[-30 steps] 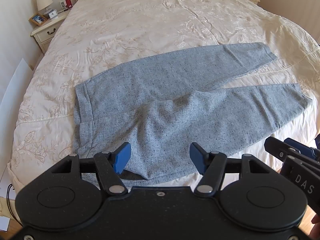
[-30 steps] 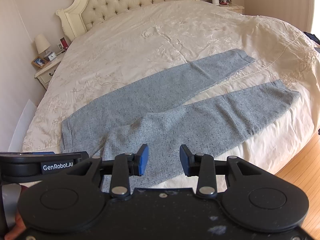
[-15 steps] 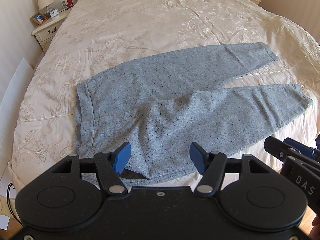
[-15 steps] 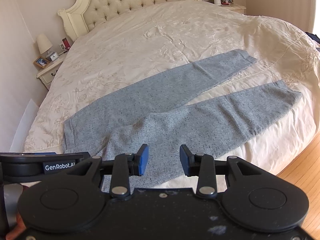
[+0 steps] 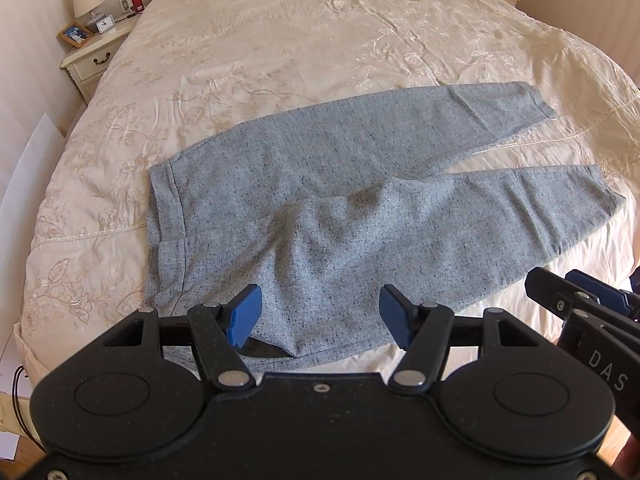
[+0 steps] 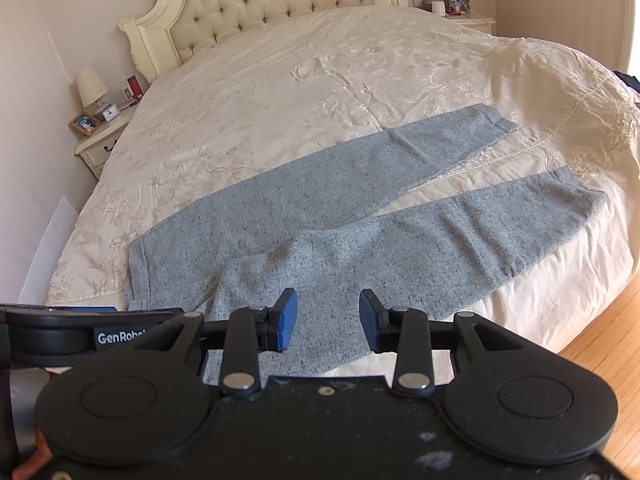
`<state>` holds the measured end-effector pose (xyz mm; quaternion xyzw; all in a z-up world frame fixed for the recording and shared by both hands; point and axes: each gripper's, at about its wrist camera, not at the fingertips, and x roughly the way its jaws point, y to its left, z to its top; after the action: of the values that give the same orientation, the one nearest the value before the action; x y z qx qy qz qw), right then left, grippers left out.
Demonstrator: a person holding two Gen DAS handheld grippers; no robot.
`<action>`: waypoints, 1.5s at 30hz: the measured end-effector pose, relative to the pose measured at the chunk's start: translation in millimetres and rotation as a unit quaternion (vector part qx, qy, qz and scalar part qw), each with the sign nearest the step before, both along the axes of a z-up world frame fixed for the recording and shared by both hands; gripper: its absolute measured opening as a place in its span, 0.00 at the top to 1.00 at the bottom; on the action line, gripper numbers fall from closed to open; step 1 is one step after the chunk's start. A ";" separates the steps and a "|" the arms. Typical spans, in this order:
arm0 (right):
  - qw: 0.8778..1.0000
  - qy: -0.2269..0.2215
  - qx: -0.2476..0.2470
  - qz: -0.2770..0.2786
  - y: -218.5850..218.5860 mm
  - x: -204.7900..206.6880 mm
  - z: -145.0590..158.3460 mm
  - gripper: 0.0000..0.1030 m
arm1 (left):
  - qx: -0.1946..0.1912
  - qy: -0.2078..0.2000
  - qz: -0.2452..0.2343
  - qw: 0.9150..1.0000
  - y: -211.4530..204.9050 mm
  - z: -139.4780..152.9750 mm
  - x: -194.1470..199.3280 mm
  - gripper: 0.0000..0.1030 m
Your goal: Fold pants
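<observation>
over the last second almost nothing moved: the grey pants (image 5: pixel 320 200) stayed spread flat along the bed's (image 5: pixel 280 40) near edge (legs splayed toward its right edge). the left gripper (image 5: pixel 320 316) and right gripper (image 6: pixel 328 320) still hovered above them, fingers parted and empty, so folding had not begun.

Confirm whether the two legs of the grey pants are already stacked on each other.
No: in the right wrist view the grey pants lie spread on the bed, the legs splayed apart with bedspread showing between them.
</observation>
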<state>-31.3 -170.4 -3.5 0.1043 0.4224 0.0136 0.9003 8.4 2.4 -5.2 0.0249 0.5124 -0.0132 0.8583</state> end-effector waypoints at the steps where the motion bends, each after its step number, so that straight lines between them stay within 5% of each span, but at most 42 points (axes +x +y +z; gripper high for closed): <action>1: 1.000 -0.002 0.001 0.001 -0.5 0.2 0.3 0.63 | 0.000 0.001 0.000 1.000 0.5 -0.4 0.4 0.35; 24: 0.998 0.048 0.024 0.014 -14.8 18.8 -22.1 0.63 | 0.002 0.007 0.021 1.000 1.3 -16.4 15.5 0.37; 30: 0.995 0.079 0.046 0.040 -33.2 47.0 -40.1 0.63 | -0.031 0.022 0.051 0.998 -4.8 -34.0 38.8 0.37; 45: 0.984 0.114 0.075 0.119 -95.7 138.3 -74.2 0.63 | -0.005 -0.007 0.103 0.995 -57.6 -82.1 116.4 0.37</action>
<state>107.0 -266.1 -77.7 0.1212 0.5294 0.1398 0.8280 124.8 -55.2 -87.4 -0.0320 0.5063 0.0731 0.8587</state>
